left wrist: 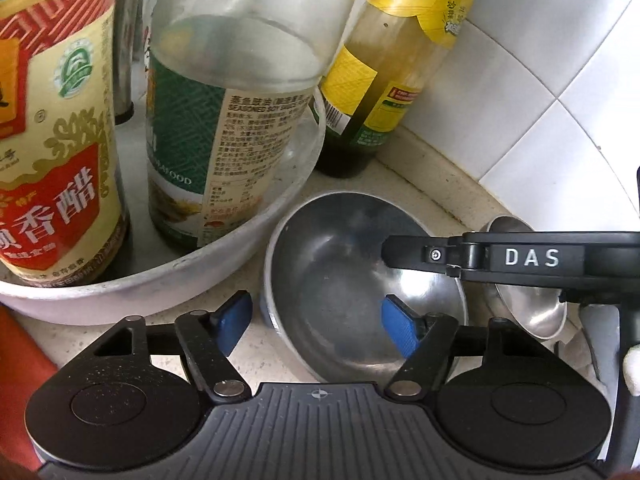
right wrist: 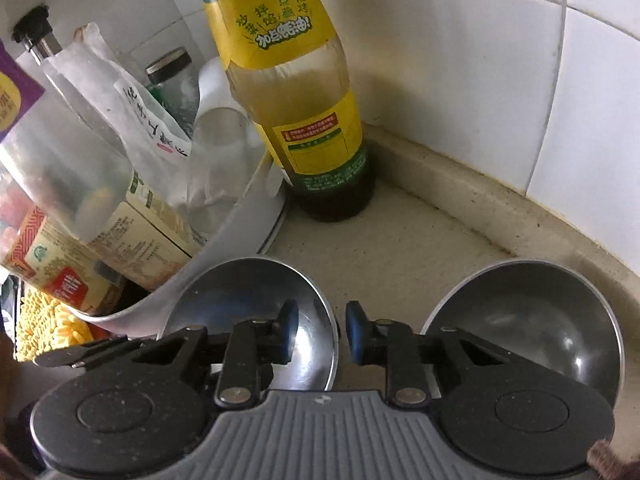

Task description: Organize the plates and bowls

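Observation:
A steel bowl (left wrist: 340,280) stands on the counter in the left wrist view. My left gripper (left wrist: 316,326) is open, its jaws astride the bowl's left rim, one pad outside and one inside. My right gripper reaches in from the right over that bowl (left wrist: 404,252). In the right wrist view the same bowl (right wrist: 256,284) sits low left and a second steel bowl (right wrist: 532,320) low right. My right gripper (right wrist: 322,330) is partly open, its jaws astride the first bowl's right rim, not pressed on it.
A white basin (left wrist: 168,280) holds vinegar and soy sauce bottles (left wrist: 208,120) at left. A yellow-labelled oil bottle (right wrist: 304,112) stands in the tiled corner. The second bowl shows at right (left wrist: 532,312). A yellow cloth (right wrist: 44,320) lies at far left.

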Tool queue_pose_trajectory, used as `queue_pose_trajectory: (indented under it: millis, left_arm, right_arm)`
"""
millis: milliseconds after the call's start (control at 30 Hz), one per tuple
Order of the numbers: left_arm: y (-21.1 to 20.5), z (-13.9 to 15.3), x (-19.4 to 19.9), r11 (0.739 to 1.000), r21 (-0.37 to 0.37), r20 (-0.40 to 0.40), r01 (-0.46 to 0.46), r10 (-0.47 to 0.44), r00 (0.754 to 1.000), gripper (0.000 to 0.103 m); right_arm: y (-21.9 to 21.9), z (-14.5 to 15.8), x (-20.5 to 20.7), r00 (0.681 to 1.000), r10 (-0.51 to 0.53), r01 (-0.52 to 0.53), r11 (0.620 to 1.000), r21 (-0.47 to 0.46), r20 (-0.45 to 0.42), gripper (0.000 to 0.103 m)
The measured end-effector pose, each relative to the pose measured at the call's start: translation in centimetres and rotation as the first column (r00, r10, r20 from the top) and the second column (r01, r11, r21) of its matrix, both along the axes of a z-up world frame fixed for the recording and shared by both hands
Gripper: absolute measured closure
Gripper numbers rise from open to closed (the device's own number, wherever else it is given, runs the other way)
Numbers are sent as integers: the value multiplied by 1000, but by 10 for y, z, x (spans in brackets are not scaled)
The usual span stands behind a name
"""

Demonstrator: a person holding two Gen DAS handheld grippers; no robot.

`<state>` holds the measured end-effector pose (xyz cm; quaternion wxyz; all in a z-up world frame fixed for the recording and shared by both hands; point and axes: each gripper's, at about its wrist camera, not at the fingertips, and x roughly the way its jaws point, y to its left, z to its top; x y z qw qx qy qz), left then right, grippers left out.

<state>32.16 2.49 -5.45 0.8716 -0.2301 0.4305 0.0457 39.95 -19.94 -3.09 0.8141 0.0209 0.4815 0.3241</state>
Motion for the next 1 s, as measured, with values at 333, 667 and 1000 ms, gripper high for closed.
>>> queue_pose_trajectory:
  millis: [333, 667, 1000]
  left_arm:
    - [-1, -1, -5, 998, 56, -3, 37, -37, 999, 45]
    - [-16, 25, -21, 995, 52, 42, 90, -92, 995, 42]
    - [-38, 70, -45, 983, 68, 139, 172, -181, 974, 40]
  right_arm:
    - [6, -1, -21, 1000, 19, -19, 999, -36, 0, 76]
    - [-26, 20, -47, 999, -47, 48, 998, 33, -15, 80]
    - [-52, 75, -83, 989, -115, 109, 991, 73, 87, 80]
